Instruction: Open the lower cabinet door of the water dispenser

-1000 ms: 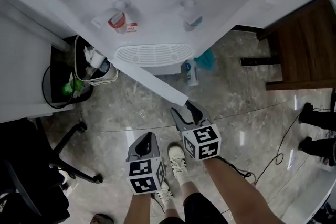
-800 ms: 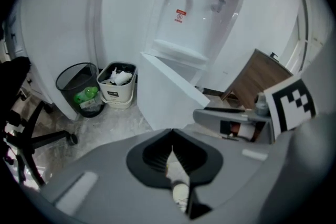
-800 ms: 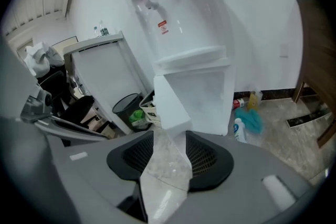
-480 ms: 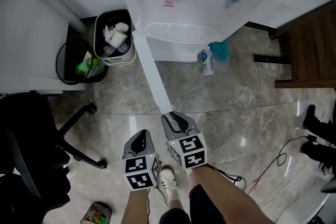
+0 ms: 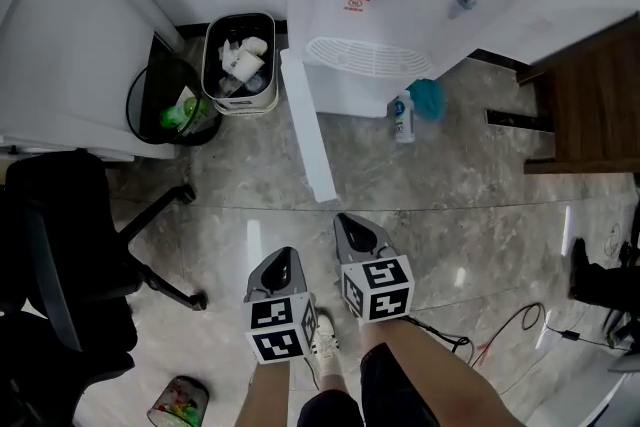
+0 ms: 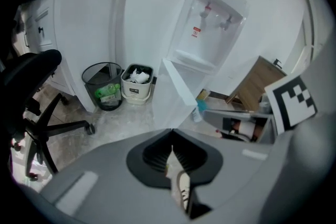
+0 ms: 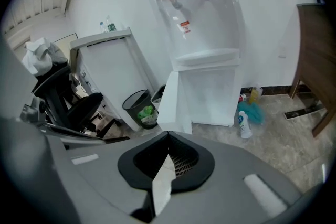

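1. The water dispenser [image 5: 400, 5] stands at the far side of the scene. Its lower cabinet door [image 5: 308, 130] is swung wide out from the dispenser's left front corner, so we judge the opening essentially done.
2. In the head view the door shows edge-on as a long white strip. Its long axis runs from the hinge at the far end towards us, and its free end is the near end.
3. The right gripper [image 5: 345, 218] is the nearer of the two. The door's free end lies just beyond its tips, on the far side and slightly to the left, apart from them and not touching.
4. The right gripper's jaws have just been closing and now stand together. The right gripper view shows nothing between them, with the door [image 7: 176, 94] ahead.
5. The left gripper [image 5: 286, 255] sits to the left of the right one and a little nearer to us, farther from the door's end. Its jaws are also together and empty, and through the slit we see only floor and a shoe.
6. Both grippers point away from us and slope down towards the marble floor [image 5: 470, 205], side by side, marker cubes nearest the forearms.
7. A white bin [image 5: 240, 65] stands left of the door's hinge end and a spray bottle [image 5: 403, 118] right of it. Neither is in the grippers' way.
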{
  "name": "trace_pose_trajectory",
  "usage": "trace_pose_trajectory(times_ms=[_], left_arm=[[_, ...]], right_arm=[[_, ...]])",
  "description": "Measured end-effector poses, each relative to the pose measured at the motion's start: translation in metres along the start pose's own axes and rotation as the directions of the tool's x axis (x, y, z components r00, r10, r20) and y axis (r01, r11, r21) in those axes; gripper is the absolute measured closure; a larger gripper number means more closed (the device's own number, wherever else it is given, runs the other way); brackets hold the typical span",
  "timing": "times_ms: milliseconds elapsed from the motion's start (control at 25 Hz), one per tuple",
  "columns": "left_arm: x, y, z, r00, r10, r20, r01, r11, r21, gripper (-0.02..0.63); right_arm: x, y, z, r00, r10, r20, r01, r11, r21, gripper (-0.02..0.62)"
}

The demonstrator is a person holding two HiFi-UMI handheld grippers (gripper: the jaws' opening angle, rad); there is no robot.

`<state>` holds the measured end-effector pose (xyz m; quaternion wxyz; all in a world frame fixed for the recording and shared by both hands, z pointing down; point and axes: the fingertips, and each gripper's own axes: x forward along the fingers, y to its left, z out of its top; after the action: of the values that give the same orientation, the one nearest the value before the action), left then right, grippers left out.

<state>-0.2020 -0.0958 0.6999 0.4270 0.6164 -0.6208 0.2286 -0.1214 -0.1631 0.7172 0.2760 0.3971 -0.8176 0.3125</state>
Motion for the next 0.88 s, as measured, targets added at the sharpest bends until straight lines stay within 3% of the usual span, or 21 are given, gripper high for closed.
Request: trace_pose_trajectory(times_ms=[160,440,880], left_arm=[[-0.027,-0.031,-0.003,0.999,-0.028,-0.034,0.028,1.000,-0.005,0.600],[-0.083,-0.078,-0.014,0.993,-0.062,-0.096,0.067,0.996,0.051,0.600],[-0.096,-0.094,-0.018,0.994,-0.072,-0.088,0.079,0.994,0.080,0.600]], right_arm=[[-0.054,0.002,-0.006,1.000,-0.003,-0.025,0.005,0.997,0.074,0.603],[-0.147,0.008,-0.020,0.997,-0.022,-0.074,0.027,0.996,0.081,0.604],[-0.177,0.002,-0.024,0.998,-0.060,-0.035,0.064,0.991,0.117,0.604]])
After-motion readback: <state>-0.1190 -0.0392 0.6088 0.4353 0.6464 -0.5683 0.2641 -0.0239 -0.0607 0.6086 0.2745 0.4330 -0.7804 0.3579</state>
